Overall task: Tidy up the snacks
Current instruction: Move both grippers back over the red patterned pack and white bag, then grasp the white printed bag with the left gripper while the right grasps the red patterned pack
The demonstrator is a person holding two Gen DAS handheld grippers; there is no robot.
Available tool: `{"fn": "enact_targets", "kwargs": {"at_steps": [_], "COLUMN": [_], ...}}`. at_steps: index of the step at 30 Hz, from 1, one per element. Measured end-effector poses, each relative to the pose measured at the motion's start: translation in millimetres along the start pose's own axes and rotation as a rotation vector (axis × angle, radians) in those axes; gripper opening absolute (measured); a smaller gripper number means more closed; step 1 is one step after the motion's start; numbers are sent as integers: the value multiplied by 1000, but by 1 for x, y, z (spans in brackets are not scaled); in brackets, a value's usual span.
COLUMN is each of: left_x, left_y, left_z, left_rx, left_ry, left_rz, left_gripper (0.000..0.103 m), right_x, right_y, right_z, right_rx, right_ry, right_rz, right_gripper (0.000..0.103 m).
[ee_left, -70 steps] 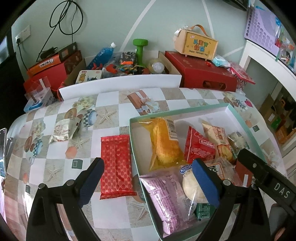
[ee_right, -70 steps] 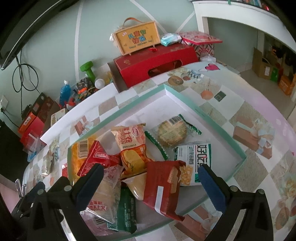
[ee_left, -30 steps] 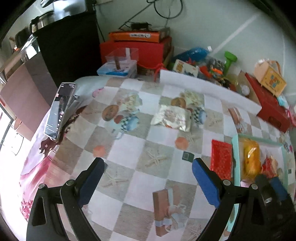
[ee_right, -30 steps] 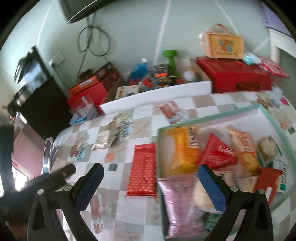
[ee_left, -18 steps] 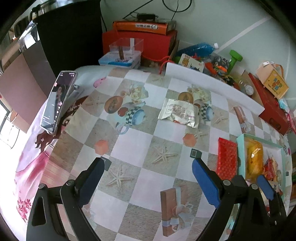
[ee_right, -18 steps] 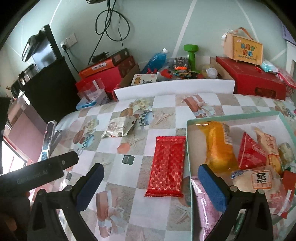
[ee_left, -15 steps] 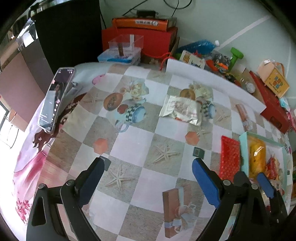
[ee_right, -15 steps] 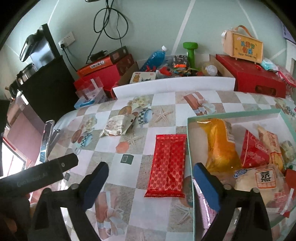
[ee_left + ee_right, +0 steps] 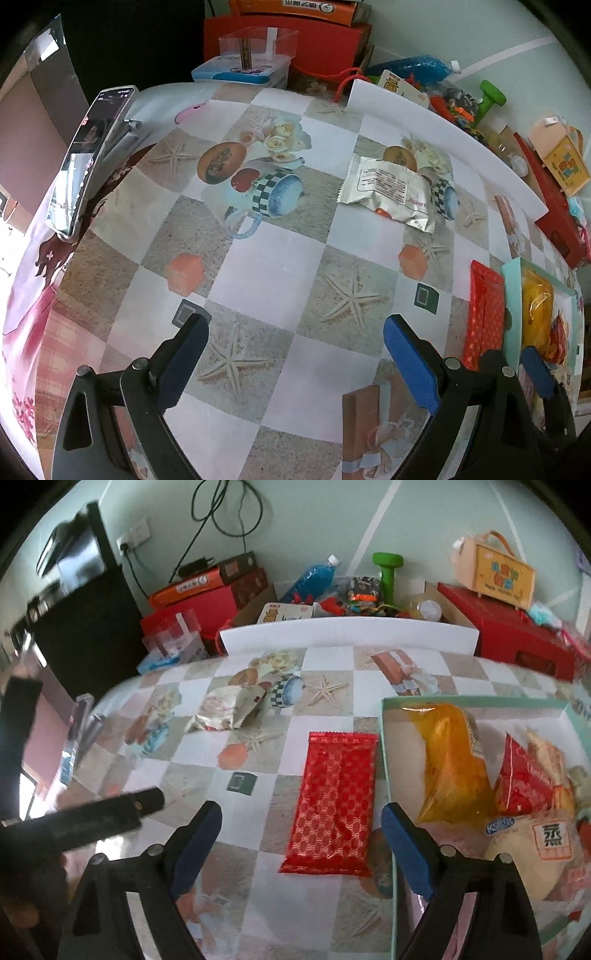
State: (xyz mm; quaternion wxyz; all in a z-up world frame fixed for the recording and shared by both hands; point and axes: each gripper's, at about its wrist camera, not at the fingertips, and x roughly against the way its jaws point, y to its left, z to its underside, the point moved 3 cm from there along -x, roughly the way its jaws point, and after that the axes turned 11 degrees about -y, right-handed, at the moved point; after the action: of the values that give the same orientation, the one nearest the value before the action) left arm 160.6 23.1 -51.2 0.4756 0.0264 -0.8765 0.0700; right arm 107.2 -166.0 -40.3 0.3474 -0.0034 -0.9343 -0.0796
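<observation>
A flat red snack pack [image 9: 334, 805] lies on the patterned tablecloth just left of the teal-rimmed box [image 9: 386, 738]; it also shows in the left wrist view [image 9: 485, 314]. The box holds several snacks, among them a yellow bag [image 9: 452, 766]. A silver snack bag [image 9: 388, 192] lies farther back on the cloth, and shows in the right wrist view [image 9: 225, 709]. My right gripper [image 9: 301, 845] is open and empty, above the near end of the red pack. My left gripper [image 9: 295, 358] is open and empty over bare cloth, well short of the silver bag.
A phone on a stand [image 9: 88, 158] is at the table's left edge. A white board [image 9: 347, 633] lines the far edge, with red boxes [image 9: 517, 620], a blue bottle [image 9: 310, 576] and a green dumbbell [image 9: 388, 568] behind it.
Both grippers swung left, away from the box. The left one now faces the silver bag and phone. The right one has come closer to the red pack.
</observation>
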Motion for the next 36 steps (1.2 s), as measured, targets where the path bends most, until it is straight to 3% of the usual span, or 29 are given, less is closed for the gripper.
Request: {"fn": "enact_targets", "kwargs": {"at_steps": [14, 22, 27, 36], "left_x": [-5, -9, -9, -12], "left_y": [6, 14, 16, 18], "left_z": [-6, -9, -10, -10], "left_rx": [21, 52, 65, 78], "left_ry": [6, 13, 12, 20], "left_rz": [32, 38, 47, 58], "left_gripper": [96, 96, 96, 96], "right_x": [-26, -40, -43, -46], "right_y": [7, 10, 11, 29], "right_z": [7, 7, 8, 8], "right_rx": [68, 79, 85, 107], "right_ry": [56, 100, 100, 92], "right_rz": [64, 97, 118, 39], "right_gripper": [90, 79, 80, 79]}}
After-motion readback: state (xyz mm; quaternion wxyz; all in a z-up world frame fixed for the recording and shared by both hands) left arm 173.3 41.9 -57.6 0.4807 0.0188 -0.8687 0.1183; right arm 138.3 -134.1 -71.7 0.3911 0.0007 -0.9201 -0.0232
